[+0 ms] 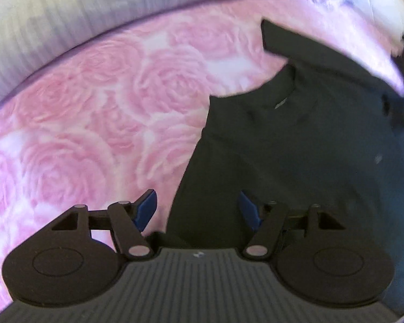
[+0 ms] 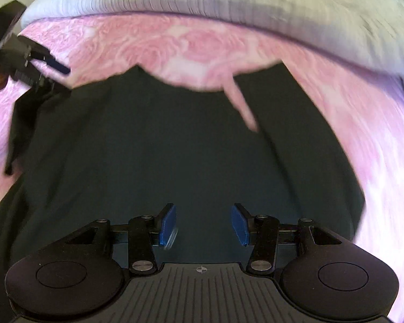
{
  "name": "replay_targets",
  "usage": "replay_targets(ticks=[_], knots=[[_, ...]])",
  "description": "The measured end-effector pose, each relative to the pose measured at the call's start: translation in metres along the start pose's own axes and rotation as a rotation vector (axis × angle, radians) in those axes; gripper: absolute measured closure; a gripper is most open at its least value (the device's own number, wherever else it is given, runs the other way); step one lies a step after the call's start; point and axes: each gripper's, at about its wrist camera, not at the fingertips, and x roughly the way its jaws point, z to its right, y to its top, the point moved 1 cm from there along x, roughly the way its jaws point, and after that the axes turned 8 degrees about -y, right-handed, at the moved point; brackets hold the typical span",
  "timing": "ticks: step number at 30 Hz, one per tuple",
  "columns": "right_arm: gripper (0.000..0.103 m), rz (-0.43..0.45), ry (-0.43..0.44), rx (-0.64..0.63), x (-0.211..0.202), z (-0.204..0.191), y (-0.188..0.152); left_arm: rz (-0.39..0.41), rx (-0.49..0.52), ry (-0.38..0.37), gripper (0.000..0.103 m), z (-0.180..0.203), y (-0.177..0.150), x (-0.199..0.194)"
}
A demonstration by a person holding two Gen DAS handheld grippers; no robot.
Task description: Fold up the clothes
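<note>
A dark green-black T-shirt lies spread on a pink rose-patterned bedspread. In the left wrist view, my left gripper is open, its blue pads straddling the shirt's left edge just above it. In the right wrist view the shirt fills the middle, with a sleeve at the right. My right gripper is open and empty over the shirt's body. The left gripper also shows in the right wrist view, at the far left near the shirt's edge.
A white ribbed pillow or duvet runs along the far side of the bed, also shown in the right wrist view. Pink bedspread surrounds the shirt on the left and right.
</note>
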Motion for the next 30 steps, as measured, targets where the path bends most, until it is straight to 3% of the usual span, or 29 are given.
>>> replay_targets(ticks=[5, 7, 8, 9, 10, 12, 13, 18, 22, 24, 28, 30], knots=[[0.054, 0.035, -0.003, -0.135, 0.054, 0.020, 0.036, -0.043, 0.019, -0.012, 0.051, 0.002, -0.009, 0.028], [0.054, 0.047, 0.005, -0.185, 0.071, 0.028, 0.043, -0.027, 0.028, -0.020, 0.070, 0.006, -0.011, 0.028], [0.054, 0.050, 0.011, -0.199, 0.078, 0.031, 0.046, -0.021, 0.034, -0.014, 0.094, 0.007, -0.012, 0.023], [0.054, 0.046, 0.028, -0.200, 0.082, 0.034, 0.046, -0.015, 0.040, -0.006, 0.100, 0.009, -0.014, 0.018], [0.054, 0.036, 0.052, -0.191, 0.085, 0.037, 0.044, -0.003, 0.034, 0.003, 0.101, 0.003, -0.013, 0.011], [0.077, 0.018, 0.078, -0.132, 0.090, 0.042, 0.045, 0.023, 0.017, 0.023, 0.101, -0.011, -0.013, -0.004], [0.099, 0.011, 0.085, -0.112, 0.089, 0.042, 0.049, 0.036, 0.008, 0.033, 0.101, -0.018, -0.012, -0.011], [0.101, 0.100, 0.109, -0.166, 0.056, 0.026, 0.081, 0.101, -0.034, 0.081, 0.100, -0.052, -0.010, -0.048], [0.101, 0.183, 0.104, -0.177, 0.054, 0.012, 0.125, 0.153, -0.067, 0.121, 0.100, -0.079, -0.009, -0.078], [0.101, 0.230, 0.066, -0.145, 0.060, 0.009, 0.148, 0.182, -0.072, 0.175, 0.100, -0.100, 0.000, -0.082], [0.100, 0.275, -0.005, -0.061, 0.081, 0.010, 0.183, 0.196, -0.180, 0.189, 0.099, -0.142, 0.019, -0.066], [0.098, 0.245, -0.059, -0.064, 0.094, 0.008, 0.187, 0.199, -0.230, 0.209, 0.078, -0.157, 0.025, -0.056]])
